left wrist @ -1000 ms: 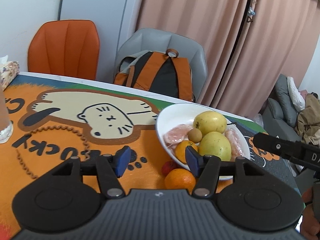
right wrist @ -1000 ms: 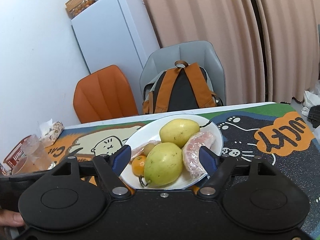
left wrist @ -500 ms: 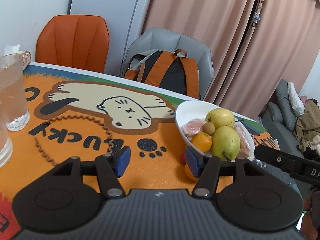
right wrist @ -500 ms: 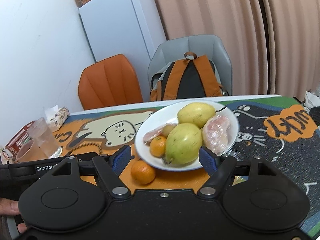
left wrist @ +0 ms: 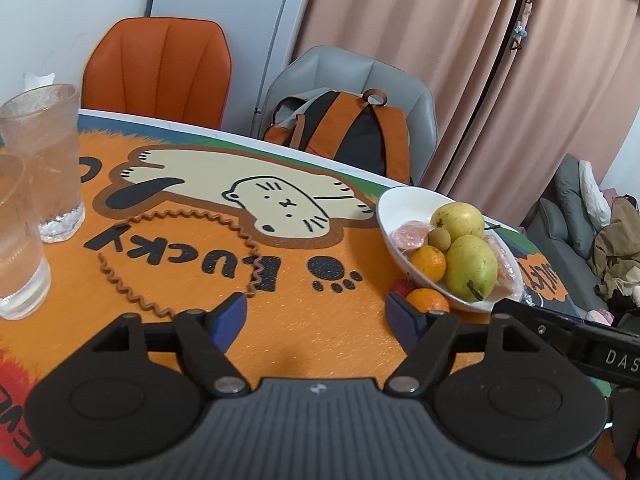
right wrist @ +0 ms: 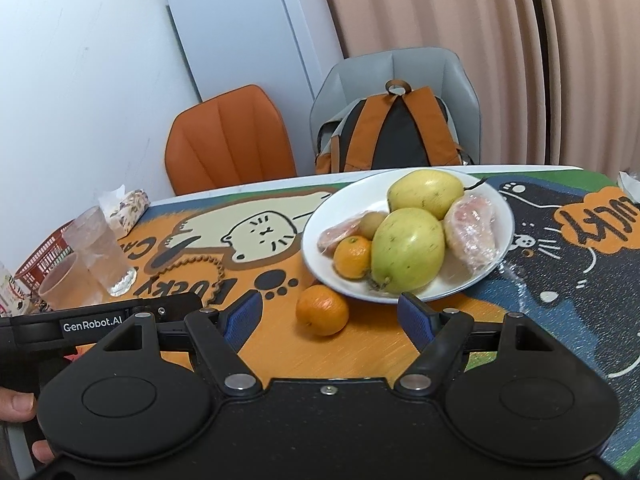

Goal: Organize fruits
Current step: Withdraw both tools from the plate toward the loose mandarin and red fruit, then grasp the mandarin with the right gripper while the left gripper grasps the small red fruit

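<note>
Fruits sit mostly in the plate; one orange lies on the mat at its 7 o'clock. We note both grippers have drawn back from the plate. The left gripper has just been opening, nothing between its jaws; the right gripper stands released, empty. We judge a pickup imminent.

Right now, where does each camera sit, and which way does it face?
Left wrist: on the left gripper, angled down across the mat; own open blue fingers show, plate far right.
Right wrist: on the right gripper, facing the plate; own open fingers and a hand show.
Shared: plate, loose orange, glasses, backpack.
</note>
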